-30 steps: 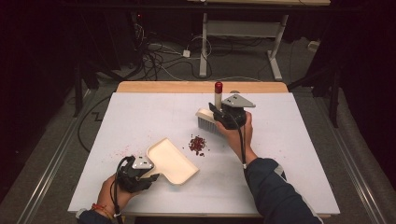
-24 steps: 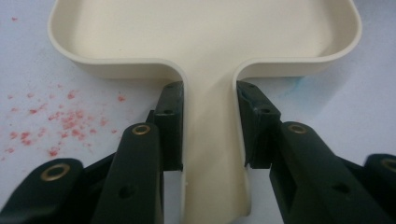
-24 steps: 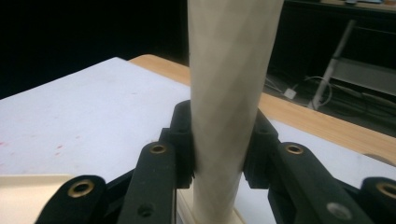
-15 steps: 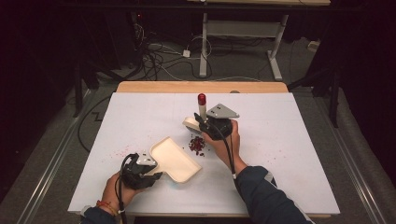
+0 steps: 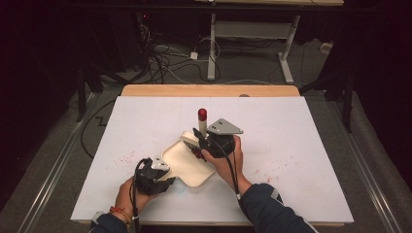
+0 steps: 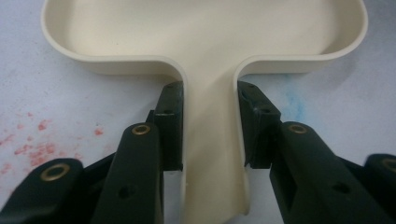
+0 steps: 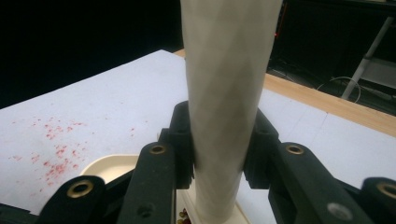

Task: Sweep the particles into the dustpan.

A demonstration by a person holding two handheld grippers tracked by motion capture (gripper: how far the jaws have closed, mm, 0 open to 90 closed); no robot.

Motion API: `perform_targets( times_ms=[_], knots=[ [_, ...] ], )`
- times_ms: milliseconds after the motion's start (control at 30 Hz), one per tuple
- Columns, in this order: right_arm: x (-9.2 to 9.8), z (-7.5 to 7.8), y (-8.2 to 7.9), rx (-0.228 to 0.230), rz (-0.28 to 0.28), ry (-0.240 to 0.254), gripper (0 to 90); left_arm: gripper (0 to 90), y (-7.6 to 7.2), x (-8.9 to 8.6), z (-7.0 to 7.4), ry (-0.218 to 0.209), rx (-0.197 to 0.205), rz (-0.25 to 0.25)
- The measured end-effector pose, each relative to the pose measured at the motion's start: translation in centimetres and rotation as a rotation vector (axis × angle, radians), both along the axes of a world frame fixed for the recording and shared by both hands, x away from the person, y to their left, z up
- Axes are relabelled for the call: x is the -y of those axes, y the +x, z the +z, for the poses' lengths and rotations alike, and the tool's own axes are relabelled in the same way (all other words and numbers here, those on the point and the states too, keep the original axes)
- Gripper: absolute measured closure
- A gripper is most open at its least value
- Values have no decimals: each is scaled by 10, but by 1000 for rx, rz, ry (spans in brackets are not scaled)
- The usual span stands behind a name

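1. The dustpan (image 5: 187, 162) lies flat on the white table (image 5: 301, 145); our left gripper (image 6: 208, 135) pinches its handle.
2. Our right gripper (image 7: 218, 154) clamps the brush (image 5: 201, 127) upright at the pan's far edge.
3. The red crumbs (image 5: 197, 153) sit at that rim, so we judge sweeping under way and lifting left.

Brush (image 5: 193, 137) – dustpan (image 5: 187, 162): touching, no gap

A lab-like recording space — a white-covered wooden table (image 5: 145, 126) in a dark room, tangled black floor cables (image 5: 163, 63), 1 white metal desk frame (image 5: 252, 34) behind.
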State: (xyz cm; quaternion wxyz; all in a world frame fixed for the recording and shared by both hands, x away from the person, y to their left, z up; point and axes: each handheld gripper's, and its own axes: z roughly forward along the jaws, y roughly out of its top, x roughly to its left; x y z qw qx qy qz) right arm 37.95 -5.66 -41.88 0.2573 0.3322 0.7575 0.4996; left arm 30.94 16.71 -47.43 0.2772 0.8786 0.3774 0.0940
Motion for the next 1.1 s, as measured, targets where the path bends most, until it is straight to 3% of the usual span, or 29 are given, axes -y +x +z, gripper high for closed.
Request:
perform_targets(
  times_ms=[233,400,1100],
  knots=[
    [-4,-1,-7,6,-12,-3,697,639,3,3,-4,-1,-22,16],
    [-6,-1,-18,6,-11,32,699,638,6,2,-5,-11,-19,19],
    [-13,1,-45,9,65,45,701,637,11,2,-6,-3,-10,1]
  ],
)
